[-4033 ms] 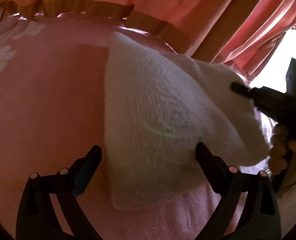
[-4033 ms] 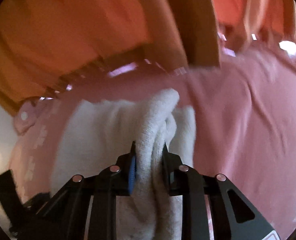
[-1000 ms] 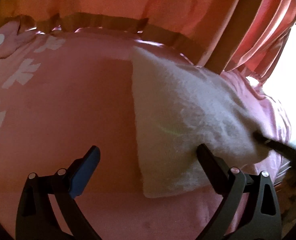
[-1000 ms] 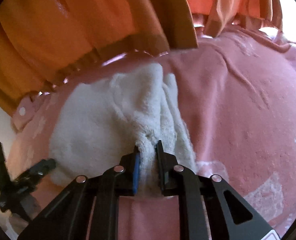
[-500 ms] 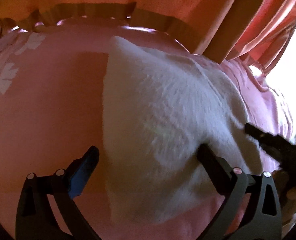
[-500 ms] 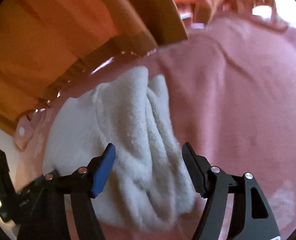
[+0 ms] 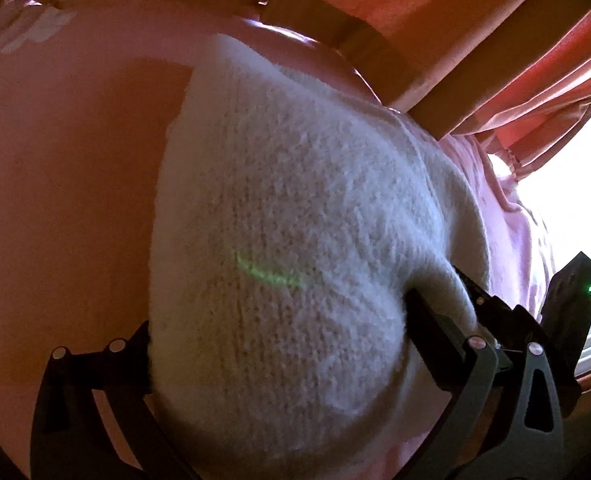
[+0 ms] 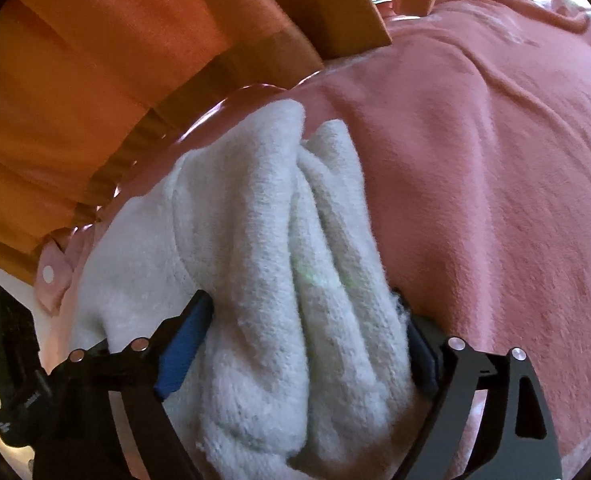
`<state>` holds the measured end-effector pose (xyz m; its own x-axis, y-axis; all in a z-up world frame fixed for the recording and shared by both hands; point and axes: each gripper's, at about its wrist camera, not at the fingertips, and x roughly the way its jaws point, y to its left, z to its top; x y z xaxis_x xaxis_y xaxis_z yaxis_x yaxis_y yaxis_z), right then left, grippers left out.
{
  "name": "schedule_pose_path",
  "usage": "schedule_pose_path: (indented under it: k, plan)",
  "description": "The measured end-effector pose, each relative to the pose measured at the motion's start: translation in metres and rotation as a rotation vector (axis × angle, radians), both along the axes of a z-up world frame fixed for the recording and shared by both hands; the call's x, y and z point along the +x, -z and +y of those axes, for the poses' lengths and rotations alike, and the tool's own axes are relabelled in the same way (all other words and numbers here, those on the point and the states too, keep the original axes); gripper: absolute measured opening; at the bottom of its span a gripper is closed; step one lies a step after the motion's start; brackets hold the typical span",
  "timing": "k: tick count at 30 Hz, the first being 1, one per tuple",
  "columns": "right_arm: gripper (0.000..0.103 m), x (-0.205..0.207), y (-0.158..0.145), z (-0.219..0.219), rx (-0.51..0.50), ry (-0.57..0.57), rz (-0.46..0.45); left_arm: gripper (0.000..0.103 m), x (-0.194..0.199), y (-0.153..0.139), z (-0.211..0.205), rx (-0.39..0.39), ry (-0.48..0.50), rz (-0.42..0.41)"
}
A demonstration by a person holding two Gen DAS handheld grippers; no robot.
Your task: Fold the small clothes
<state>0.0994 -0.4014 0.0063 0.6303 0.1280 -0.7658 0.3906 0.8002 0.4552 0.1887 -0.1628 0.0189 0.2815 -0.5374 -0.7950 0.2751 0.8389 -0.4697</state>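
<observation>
White knitted garment (image 7: 295, 240) lies bunched on the pink bed cover (image 8: 495, 180), and the right gripper (image 8: 303, 320), clamped a second ago, now straddles it wide apart like the left gripper (image 7: 275, 340), so this fold seems released.

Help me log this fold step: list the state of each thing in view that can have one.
white knit garment: lying on the bedspread, bunched into ridges along one side
left gripper: open, straddling the garment
right gripper: open, fingers either side of the bunched ridges
pink bedspread: spread out, lightly wrinkled
orange curtain: hanging, pleated
</observation>
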Motion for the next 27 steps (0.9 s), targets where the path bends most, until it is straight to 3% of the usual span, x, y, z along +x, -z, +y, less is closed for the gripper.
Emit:
schedule_pose_path:
  k: [4, 6, 9, 11, 16, 18, 20, 22, 24, 27]
  plan:
    - [0.077, 0.005, 0.002, 0.003, 0.010, -0.009, 0.000, 0.098, -0.002, -0.002, 0.001, -0.013, -0.004, -0.003]
    - [0.054, 0.004, -0.001, 0.002, 0.027, -0.021, -0.010, 0.098, -0.004, -0.005, 0.000, -0.028, 0.017, -0.011]
    - [0.039, 0.002, -0.012, 0.006, -0.013, -0.037, -0.026, 0.082, -0.013, -0.021, -0.004, -0.011, 0.068, -0.080]
    - [0.038, -0.001, -0.020, 0.008, -0.027, -0.033, -0.048, 0.070, -0.021, -0.037, -0.006, -0.002, 0.100, -0.127]
    - [0.038, -0.017, -0.035, 0.005, -0.006, -0.014, -0.087, 0.071, -0.028, -0.056, -0.005, -0.036, 0.150, -0.148]
    - [0.045, -0.017, -0.021, -0.002, 0.039, 0.001, -0.055, 0.076, -0.023, -0.043, -0.004, -0.018, 0.137, -0.114]
    - [0.058, -0.014, -0.002, -0.008, 0.078, 0.014, -0.013, 0.093, -0.017, -0.019, 0.000, -0.021, 0.110, -0.038]
    - [0.061, -0.016, 0.009, -0.014, 0.145, 0.025, -0.018, 0.097, -0.014, -0.004, 0.005, -0.061, 0.085, 0.015]
    - [0.056, -0.015, 0.012, -0.020, 0.186, 0.023, -0.021, 0.098, -0.010, 0.002, 0.009, -0.118, 0.061, 0.056]
    - [0.039, -0.014, 0.003, -0.016, 0.163, 0.004, -0.050, 0.082, -0.013, -0.014, 0.009, -0.138, 0.080, 0.011]
